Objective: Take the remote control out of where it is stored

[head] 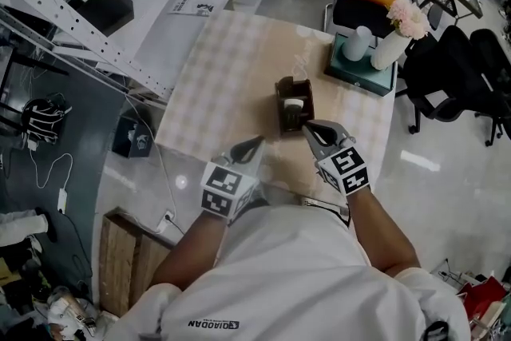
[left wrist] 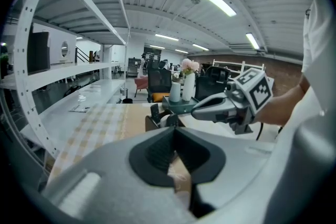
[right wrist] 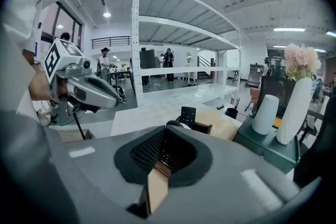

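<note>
1. The right gripper [head: 307,126] has its jaws pressed together with nothing between them. Its tip sits just beside the near wall of the brown desk holder [head: 280,104], at the centre of the head view.
2. The left gripper [head: 258,141] also looks closed and empty. It is lower and further left, over the checked tablecloth [head: 231,68], and is not touching the holder.
3. The remote control [right wrist: 188,114] stands upright in the holder. Its black buttoned top pokes above the rim, next to a white object [head: 295,104] stored in the same holder.
4. Nothing is gripped yet, so the step in hand looks like the approach.
5. To do it well, spread the right jaws before they reach the remote and come in from above. Pinch only the exposed top, across its narrow sides.
6. Pull straight up along the compartment so the remote does not drag or tip the light holder. The left gripper could press on the holder's wall to steady it.
</note>
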Action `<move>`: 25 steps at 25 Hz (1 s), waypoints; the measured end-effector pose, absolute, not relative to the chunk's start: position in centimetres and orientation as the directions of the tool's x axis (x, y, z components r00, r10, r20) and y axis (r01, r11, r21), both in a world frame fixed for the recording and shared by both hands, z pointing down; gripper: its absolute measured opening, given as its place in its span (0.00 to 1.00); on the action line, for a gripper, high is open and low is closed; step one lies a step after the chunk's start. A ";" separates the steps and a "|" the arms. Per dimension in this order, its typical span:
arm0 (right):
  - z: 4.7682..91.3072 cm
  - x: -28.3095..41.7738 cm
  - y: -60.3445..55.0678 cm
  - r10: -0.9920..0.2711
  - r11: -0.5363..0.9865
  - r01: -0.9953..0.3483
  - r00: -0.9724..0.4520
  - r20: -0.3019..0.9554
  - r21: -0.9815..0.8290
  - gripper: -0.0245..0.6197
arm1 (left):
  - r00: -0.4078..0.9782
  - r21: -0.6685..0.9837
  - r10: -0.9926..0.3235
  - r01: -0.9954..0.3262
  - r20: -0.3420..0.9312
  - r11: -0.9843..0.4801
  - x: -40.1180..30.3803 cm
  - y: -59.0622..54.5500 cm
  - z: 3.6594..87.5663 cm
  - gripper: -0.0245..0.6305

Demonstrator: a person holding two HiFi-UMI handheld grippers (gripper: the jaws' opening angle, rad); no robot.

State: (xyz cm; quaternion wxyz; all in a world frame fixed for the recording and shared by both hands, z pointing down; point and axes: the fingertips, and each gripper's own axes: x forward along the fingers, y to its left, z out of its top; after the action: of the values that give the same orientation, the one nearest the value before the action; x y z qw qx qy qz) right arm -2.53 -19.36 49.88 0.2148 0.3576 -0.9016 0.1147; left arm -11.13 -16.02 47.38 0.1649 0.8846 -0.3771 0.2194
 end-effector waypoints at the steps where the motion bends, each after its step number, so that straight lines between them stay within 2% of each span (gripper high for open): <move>1: 50.1 -2.7 -19.8 -0.599 0.715 -0.697 -0.644 0.476 -0.044 0.06 | 0.620 0.126 -0.592 -0.738 0.515 -0.663 -11.4 -16.2 47.5 0.04; 7: 51.2 -3.4 -22.1 -0.601 0.718 -0.696 -0.605 0.523 0.020 0.16 | 0.634 0.131 -0.578 -0.724 0.514 -0.677 -12.3 -17.4 47.9 0.04; 9: 51.3 -4.0 -22.7 -0.585 0.744 -0.665 -0.602 0.543 0.064 0.23 | 0.636 0.136 -0.573 -0.722 0.517 -0.678 -12.5 -17.6 48.1 0.04; 13: 52.2 -5.1 -23.8 -0.549 0.802 -0.565 -0.570 0.611 0.194 0.29 | 0.635 0.145 -0.573 -0.725 0.518 -0.673 -13.1 -17.8 48.5 0.04; 20: 54.1 -6.4 -24.2 -0.445 0.888 -0.374 -0.554 0.703 0.268 0.34 | 0.634 0.168 -0.576 -0.734 0.515 -0.658 -13.6 -17.7 49.0 0.04; 25: 54.6 -6.3 -23.4 -0.382 0.922 -0.278 -0.554 0.740 0.268 0.28 | 0.627 0.174 -0.584 -0.744 0.516 -0.645 -13.7 -17.7 49.1 0.04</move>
State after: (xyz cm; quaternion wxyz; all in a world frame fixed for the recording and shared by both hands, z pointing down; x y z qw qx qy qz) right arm -6.32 -23.41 54.57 0.4335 0.1877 -0.8793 -0.0597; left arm -13.67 -17.68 49.09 0.1891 0.8820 -0.3762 0.2117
